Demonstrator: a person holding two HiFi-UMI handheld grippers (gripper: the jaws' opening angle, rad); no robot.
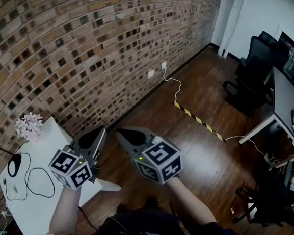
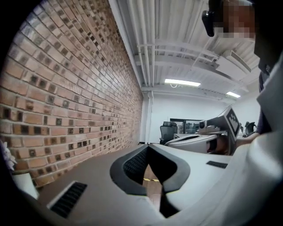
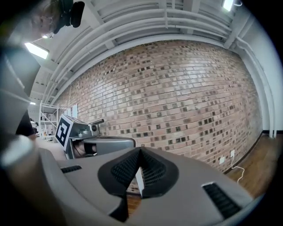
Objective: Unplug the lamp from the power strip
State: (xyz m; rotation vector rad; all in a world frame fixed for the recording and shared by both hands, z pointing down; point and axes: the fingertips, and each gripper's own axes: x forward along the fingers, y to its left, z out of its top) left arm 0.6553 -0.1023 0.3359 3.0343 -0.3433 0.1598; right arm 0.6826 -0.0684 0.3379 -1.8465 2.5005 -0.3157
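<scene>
above the wood floor [image 1: 201, 150], beside a white table [image 1: 42, 205] bearing a black cable [image 1: 38, 176], left gripper [image 1: 100, 134] and right gripper [image 1: 123, 135] hang side by side, both with jaws pressed together, empty.

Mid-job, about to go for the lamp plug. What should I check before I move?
1. Left gripper empty: ok, nothing between its jaws.
2. Right gripper empty: ok.
3. Jaws apart for a grasp: not ok, both pairs are together.
4. Thin black cable in sight: ok, it lies looped on the white rectangular table.
5. Power strip and plug located: cannot tell, neither shows clearly in any view.
6. Grippers over the table: not ok, both tips hang over the brown wooden floor beside it.
</scene>
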